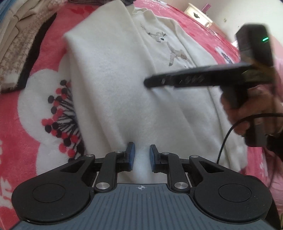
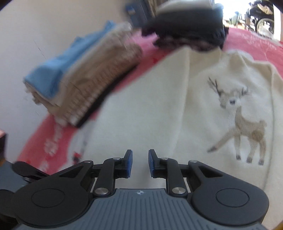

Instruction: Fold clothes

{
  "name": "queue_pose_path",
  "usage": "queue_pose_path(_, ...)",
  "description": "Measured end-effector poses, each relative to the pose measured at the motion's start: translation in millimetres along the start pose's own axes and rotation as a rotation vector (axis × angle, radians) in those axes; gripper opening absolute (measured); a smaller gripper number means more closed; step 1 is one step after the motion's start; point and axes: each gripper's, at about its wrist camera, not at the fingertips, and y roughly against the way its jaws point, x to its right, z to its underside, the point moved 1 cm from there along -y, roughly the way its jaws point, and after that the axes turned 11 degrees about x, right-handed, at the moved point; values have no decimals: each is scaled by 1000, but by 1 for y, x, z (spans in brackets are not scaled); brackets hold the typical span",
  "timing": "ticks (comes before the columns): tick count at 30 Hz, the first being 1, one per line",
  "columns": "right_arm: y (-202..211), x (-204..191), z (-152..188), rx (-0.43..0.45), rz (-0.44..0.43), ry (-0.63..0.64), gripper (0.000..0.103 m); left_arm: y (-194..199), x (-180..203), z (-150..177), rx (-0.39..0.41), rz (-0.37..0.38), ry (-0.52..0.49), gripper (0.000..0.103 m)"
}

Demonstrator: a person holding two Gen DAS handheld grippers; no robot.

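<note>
A cream sweater [image 1: 123,85] with an embroidered deer [image 2: 245,123] lies spread on a pink floral blanket [image 1: 30,109], one side folded over its middle. My left gripper [image 1: 142,156] hovers low over the sweater's near part. Its blue pads [image 1: 131,156] stand a narrow gap apart, and only the sweater's cloth shows in the gap, unpinched. My right gripper [image 1: 147,82], held by a hand [image 1: 247,109], reaches in from the right over the sweater's middle. In the right wrist view its jaws [image 2: 140,163] are slightly apart above the cloth with nothing between them.
A stack of folded clothes [image 2: 79,76], blue and beige, sits on the blanket by the wall. A dark pile [image 2: 187,30] lies beyond the sweater's collar. A black cable [image 1: 230,131] hangs from the right gripper. A white cabinet [image 1: 198,16] stands past the bed.
</note>
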Motion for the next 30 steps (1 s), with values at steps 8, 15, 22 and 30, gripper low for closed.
queue_pose_path(8, -17, 16, -93, 107, 5, 82, 16, 21, -33, -30, 140, 5, 97, 23)
queue_pose_path(15, -121, 46, -127, 163, 76, -51, 11, -2, -44, -21, 114, -3, 114, 23)
queue_pose_path(22, -101, 77, -157, 278, 94, -151, 16, 18, -63, -26, 182, -48, 183, 30)
queue_pose_path(30, -106, 74, -177, 205, 136, -136, 25, 25, -84, -13, 157, -52, 258, 45)
